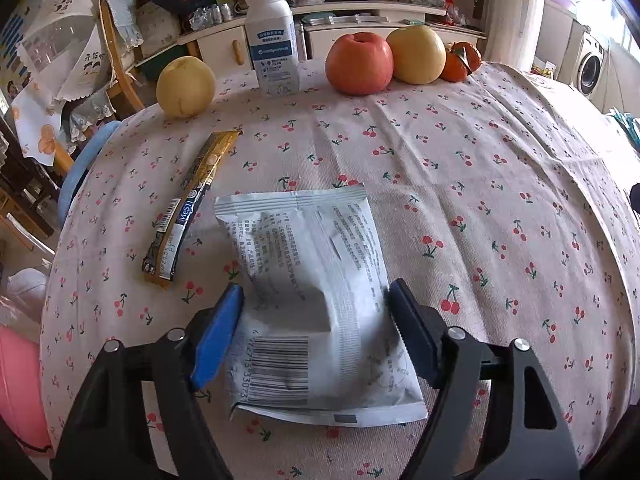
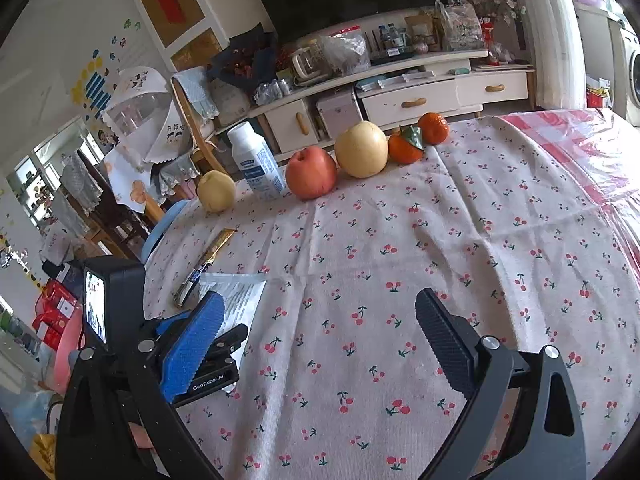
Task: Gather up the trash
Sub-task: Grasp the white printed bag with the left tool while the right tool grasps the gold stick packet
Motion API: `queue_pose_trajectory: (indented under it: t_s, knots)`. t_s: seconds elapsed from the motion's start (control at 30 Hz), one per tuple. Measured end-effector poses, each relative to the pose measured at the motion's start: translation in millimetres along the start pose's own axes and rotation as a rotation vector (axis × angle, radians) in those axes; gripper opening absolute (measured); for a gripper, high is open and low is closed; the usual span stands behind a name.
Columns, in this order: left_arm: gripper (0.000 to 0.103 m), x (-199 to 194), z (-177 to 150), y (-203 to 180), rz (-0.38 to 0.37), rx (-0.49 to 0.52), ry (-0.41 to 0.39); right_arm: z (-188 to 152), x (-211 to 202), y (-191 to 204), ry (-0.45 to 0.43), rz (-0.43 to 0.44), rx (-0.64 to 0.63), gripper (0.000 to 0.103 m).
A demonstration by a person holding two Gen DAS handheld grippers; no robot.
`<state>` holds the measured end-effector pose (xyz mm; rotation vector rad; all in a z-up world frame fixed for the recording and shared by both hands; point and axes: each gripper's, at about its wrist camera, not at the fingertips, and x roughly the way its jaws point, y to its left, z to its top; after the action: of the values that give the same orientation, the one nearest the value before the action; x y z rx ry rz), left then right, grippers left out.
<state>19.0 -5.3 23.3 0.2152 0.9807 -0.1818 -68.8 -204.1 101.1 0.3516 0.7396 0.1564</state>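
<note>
- Surface (image 1: 460, 168): covered by a pale cloth printed with small red cherries; a pink checked sheet lies over its far right corner in the right wrist view.
- White wrapper (image 1: 316, 300): flat printed packet, barcode end towards the near edge, lying near the near left part of the surface. In the right wrist view only its far end (image 2: 236, 292) shows behind the left tool.
- Left gripper (image 1: 314, 300): its fingers straddle the white wrapper, blue pad (image 1: 218, 340) on one long side, dark pad (image 1: 412, 332) on the other. Both pads sit right at the packet's edges; the packet is creased between them. Reads as a pinch on the wrapper, still flat on the cloth.
- Right gripper (image 2: 320, 316): fingers spread wide, nothing between them, over bare cloth nearer the middle of the near edge.
- White bottle (image 1: 272, 40): upright at the far edge.
- Fruit along the far edge: pale pear (image 1: 185, 87) left of the bottle; red apple (image 1: 359, 63), yellow pear (image 1: 416, 55) and tangerines (image 1: 461, 62) to its right, close together.
- Gold stick sachet (image 1: 192, 208): long and thin, just left of the white wrapper, apart from it, running towards the pale pear.
</note>
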Motion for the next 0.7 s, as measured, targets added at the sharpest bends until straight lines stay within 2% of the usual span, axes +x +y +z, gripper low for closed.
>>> queue_pose_trajectory:
  t_s: [0.3, 0.7]
  knots:
    - [0.062, -7.4, -6.0, 6.3, -0.025, -0.038, -0.039, -2.5, 8.0, 2.3, 0.028, 0.011, -0.004, 0.095]
    - [0.060, -47.0, -19.4, 40.1, -0.040, -0.073, -0.133, -11.9, 25.9, 10.2, 0.089, 0.040, -0.019, 0.095]
